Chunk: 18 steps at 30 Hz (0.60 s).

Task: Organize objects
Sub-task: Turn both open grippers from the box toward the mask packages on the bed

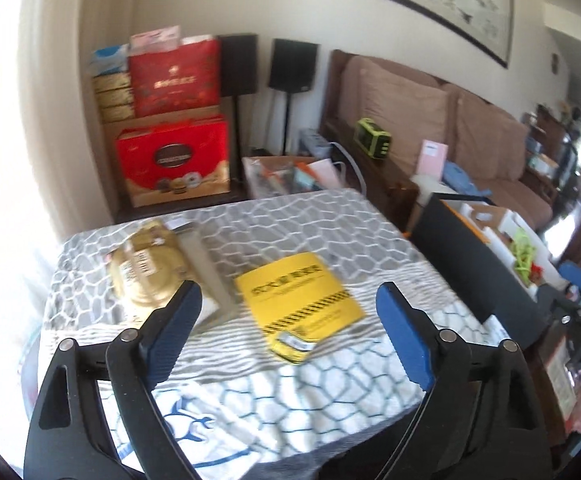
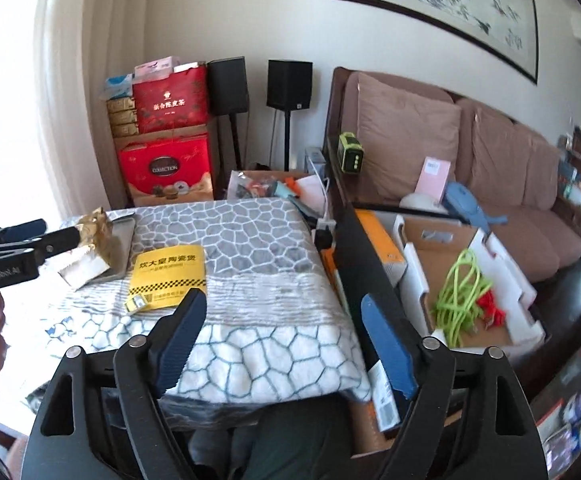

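The left gripper (image 1: 288, 304) holds its two blue ribbed fingers (image 1: 174, 332) wide apart with nothing between them; the right gripper (image 2: 280, 320) likewise spreads its two blue fingers (image 2: 182, 332) wide and empty. Both hover above the worktop (image 1: 290, 224), which is draped in a soft grey-and-white cloth with a cobblestone pattern. One flat yellow booklet with black checker stripes (image 1: 300, 292) lies on the cloth just beyond the left fingers, and one small yellow packet (image 1: 292, 346) rests on the booklet's near edge. Left of the booklet lies one flat grey rectangular tray (image 1: 204, 268), and on the tray's left side one crinkled gold foil pack (image 1: 150, 268). Right of the booklet, off the worktop, one open cardboard box (image 2: 450, 280) holds one coiled lime-green cable (image 2: 460, 292).
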Each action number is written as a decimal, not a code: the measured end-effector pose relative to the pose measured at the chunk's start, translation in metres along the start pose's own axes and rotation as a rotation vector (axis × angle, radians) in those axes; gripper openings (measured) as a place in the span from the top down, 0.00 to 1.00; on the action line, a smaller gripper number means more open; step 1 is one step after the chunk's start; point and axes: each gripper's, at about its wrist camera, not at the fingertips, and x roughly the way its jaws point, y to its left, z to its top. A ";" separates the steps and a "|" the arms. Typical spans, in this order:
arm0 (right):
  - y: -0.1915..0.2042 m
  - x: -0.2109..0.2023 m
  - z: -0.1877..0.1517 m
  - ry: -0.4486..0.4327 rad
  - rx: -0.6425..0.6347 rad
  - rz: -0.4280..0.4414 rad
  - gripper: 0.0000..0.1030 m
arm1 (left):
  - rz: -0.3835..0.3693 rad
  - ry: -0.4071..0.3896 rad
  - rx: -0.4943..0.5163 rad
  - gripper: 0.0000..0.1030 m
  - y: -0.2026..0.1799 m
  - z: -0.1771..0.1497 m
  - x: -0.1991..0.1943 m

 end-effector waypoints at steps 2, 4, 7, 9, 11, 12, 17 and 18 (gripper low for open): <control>0.000 0.001 0.007 -0.020 -0.014 0.003 0.13 | 0.032 -0.008 -0.025 0.08 0.012 0.000 0.000; -0.002 0.000 0.009 -0.038 -0.017 0.009 0.06 | 0.072 -0.014 -0.055 0.03 0.025 -0.001 -0.001; -0.004 0.000 0.009 -0.065 -0.026 0.023 0.00 | 0.133 0.010 -0.117 0.03 0.052 -0.001 0.000; -0.003 0.003 0.008 -0.065 -0.027 0.039 0.00 | 0.159 0.017 -0.174 0.03 0.074 -0.002 -0.004; -0.003 0.011 0.004 -0.054 -0.026 0.058 0.00 | 0.170 0.011 -0.244 0.02 0.099 -0.006 -0.011; -0.003 0.017 0.002 -0.044 -0.026 0.066 0.00 | 0.177 0.010 -0.284 0.00 0.112 -0.009 -0.013; 0.004 0.045 -0.011 0.028 -0.021 0.108 0.01 | 0.213 0.036 -0.371 0.00 0.153 -0.029 -0.017; 0.005 0.049 -0.014 0.039 -0.023 0.118 0.01 | 0.217 0.048 -0.375 0.00 0.158 -0.034 -0.016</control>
